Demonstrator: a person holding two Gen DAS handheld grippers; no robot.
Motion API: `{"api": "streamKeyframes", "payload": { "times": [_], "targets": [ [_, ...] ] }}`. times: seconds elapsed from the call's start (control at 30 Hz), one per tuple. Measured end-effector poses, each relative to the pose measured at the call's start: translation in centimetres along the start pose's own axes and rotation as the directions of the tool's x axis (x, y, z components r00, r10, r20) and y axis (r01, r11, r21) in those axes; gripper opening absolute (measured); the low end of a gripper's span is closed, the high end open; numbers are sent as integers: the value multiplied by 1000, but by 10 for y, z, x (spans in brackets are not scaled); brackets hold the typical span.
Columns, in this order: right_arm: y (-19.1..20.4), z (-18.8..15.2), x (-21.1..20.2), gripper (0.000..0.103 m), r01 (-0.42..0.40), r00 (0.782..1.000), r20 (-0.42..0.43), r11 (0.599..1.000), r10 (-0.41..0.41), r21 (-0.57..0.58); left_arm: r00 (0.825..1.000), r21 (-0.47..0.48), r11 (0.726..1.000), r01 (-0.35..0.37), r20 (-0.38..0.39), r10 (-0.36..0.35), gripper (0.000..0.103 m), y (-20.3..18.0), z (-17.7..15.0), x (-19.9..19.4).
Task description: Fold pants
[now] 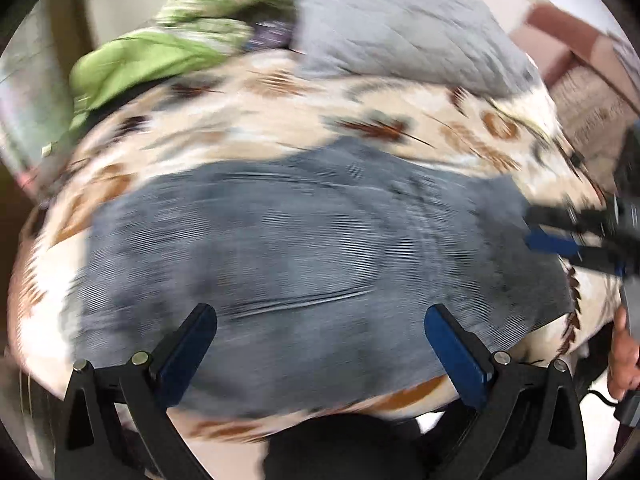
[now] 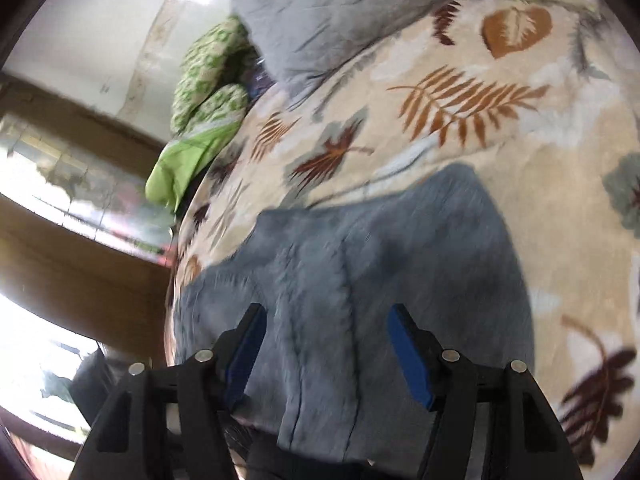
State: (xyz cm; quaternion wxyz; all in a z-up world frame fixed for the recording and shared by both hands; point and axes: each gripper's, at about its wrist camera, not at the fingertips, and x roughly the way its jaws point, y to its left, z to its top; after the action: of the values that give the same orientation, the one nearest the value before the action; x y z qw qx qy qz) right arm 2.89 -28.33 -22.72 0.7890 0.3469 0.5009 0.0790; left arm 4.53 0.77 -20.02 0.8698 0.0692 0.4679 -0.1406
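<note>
Grey-blue pants (image 1: 304, 240) lie folded into a broad pad on a cream blanket with a leaf print (image 1: 360, 96); this view is blurred by motion. My left gripper (image 1: 320, 316) hovers over the near edge of the pants, open, nothing between its blue pads. My right gripper (image 1: 540, 228) reaches in at the pants' right edge. In the right wrist view the pants (image 2: 380, 280) spread under my right gripper (image 2: 326, 316), whose fingers (image 2: 408, 348) stand apart above the cloth, open and not pinching it.
A grey quilted cover (image 1: 400, 32) (image 2: 340, 12) and a green patterned cloth (image 1: 152, 60) (image 2: 204, 92) lie at the bed's far side. Wooden furniture (image 2: 80, 272) stands beside the bed. A hand (image 1: 624, 356) shows at the right edge, with a brown box (image 1: 560, 40) behind.
</note>
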Motion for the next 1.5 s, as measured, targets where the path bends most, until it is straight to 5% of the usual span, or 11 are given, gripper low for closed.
{"api": "streamKeyframes", "payload": {
  "times": [0.2, 0.3, 0.4, 0.57, 0.73, 0.93, 1.1, 1.27, 1.37, 1.5],
  "targets": [
    [36, -34, 23, 67, 40, 997, -66, 994, -47, -99, 993, -195, 973, -121, -13, 121, 103, 98, -38, -37],
    [27, -44, 52, 66, 32, 988, -153, 999, -37, -32, 987, -296, 941, -162, -61, 151, 103, 140, -63, -40],
    [25, -48, 51, 65, 37, 990, -134, 999, -40, -22, 985, -376, 911, -167, -98, 140, 103, 161, -81, -36],
    [31, -53, 29, 65, -48, 997, -59, 999, 47, -10, 995, -400, 911, -97, -46, 86, 103, 153, -77, -31],
    [47, -66, 13, 65, -6, 998, 59, 990, 15, -139, 1000, -406, 914, 3, -23, -14, 103, 133, -71, -24],
    [46, -78, 7, 65, 17, 994, 109, 981, 4, -195, 999, -444, 895, 39, 11, -38, 103, 122, -63, -26],
    [45, -83, 23, 65, 30, 997, 80, 979, -15, -199, 985, -569, 808, 154, 26, -169, 103, 135, -64, -14],
    [49, -87, 23, 65, 38, 997, 81, 972, -20, -233, 967, -662, 724, 193, 1, -256, 103, 167, -64, 5],
    [49, -86, 24, 65, 35, 997, 77, 972, -17, -230, 947, -739, 635, 226, 12, -322, 103, 182, -75, 11],
    [51, -83, 20, 65, 24, 996, 87, 975, -4, -222, 936, -755, 610, 241, 14, -352, 102, 181, -82, 14]
  ]
}}
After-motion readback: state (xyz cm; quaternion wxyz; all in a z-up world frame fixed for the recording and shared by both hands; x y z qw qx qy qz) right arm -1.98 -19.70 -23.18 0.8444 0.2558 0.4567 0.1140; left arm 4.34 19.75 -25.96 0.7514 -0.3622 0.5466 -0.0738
